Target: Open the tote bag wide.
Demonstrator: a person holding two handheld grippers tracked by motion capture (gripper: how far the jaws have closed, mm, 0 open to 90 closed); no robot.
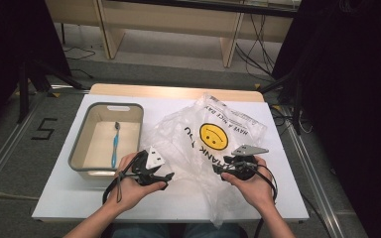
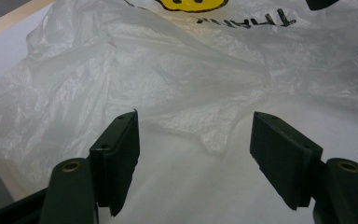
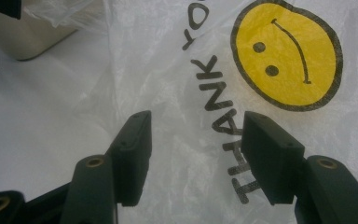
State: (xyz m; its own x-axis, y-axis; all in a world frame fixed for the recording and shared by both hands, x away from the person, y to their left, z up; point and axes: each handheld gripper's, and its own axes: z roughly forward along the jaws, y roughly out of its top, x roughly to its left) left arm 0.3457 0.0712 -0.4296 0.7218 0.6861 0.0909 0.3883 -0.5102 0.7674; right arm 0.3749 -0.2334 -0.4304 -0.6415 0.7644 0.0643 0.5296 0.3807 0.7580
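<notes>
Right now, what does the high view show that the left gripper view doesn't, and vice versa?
High view alone: the grey rectangular plastic bin holding a blue toothbrush, both hands, the right gripper over the bag, and the floor beyond.

Left gripper view alone: the left gripper seen close, jaws open with nothing between them, aimed at a crumpled bag edge.

Shared: the thin white plastic bag with its yellow smiley face, lying on the white table.

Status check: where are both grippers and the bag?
Left gripper open, at the plastic bag's edge. Right gripper open over the bag's print, nothing held. Bag crumpled flat on the table. Toothbrush in bin, clear.
</notes>
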